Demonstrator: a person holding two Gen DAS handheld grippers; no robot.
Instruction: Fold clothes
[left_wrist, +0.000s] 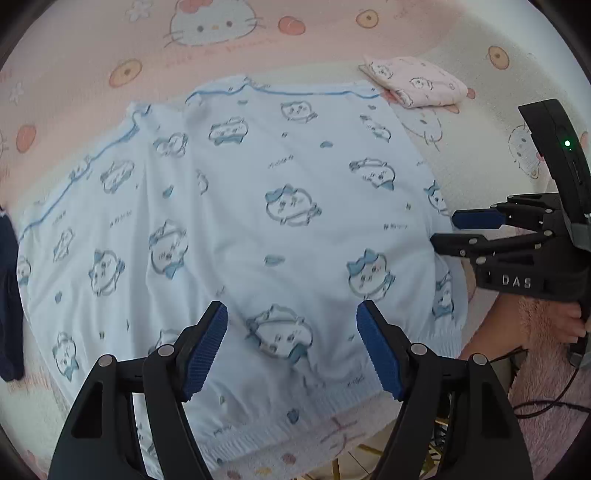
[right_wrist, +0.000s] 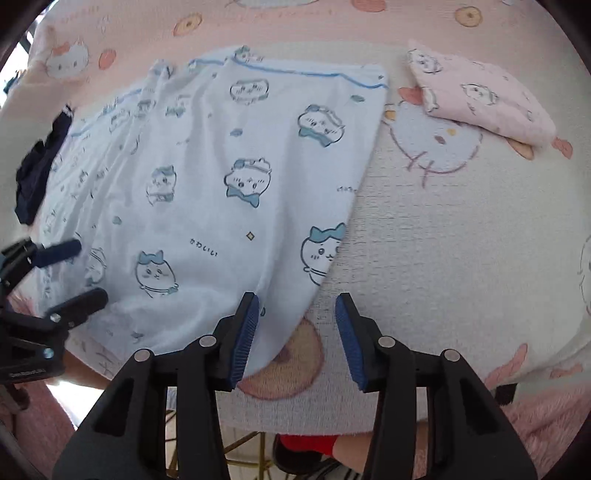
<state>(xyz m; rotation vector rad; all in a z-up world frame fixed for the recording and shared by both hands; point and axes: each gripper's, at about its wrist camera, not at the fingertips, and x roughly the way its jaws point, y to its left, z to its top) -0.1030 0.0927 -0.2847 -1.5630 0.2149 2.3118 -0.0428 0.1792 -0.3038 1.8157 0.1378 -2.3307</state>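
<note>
Pink blanket (right_wrist: 461, 240) bears blue garment (right_wrist: 221, 166); folded pink garment (right_wrist: 480, 99) beside.

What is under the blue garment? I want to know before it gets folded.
The blue garment lies flat on a cartoon-print blanket, which shows all around it. A dark cloth sits at its far-left edge. Whatever lies beneath its middle is covered.

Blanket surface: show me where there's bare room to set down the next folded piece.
The widest bare stretch of blanket lies right of the light blue garment and nearer than the folded pink garment. The left side is crowded: the blue garment covers it, with a dark garment at its far-left edge.
</note>
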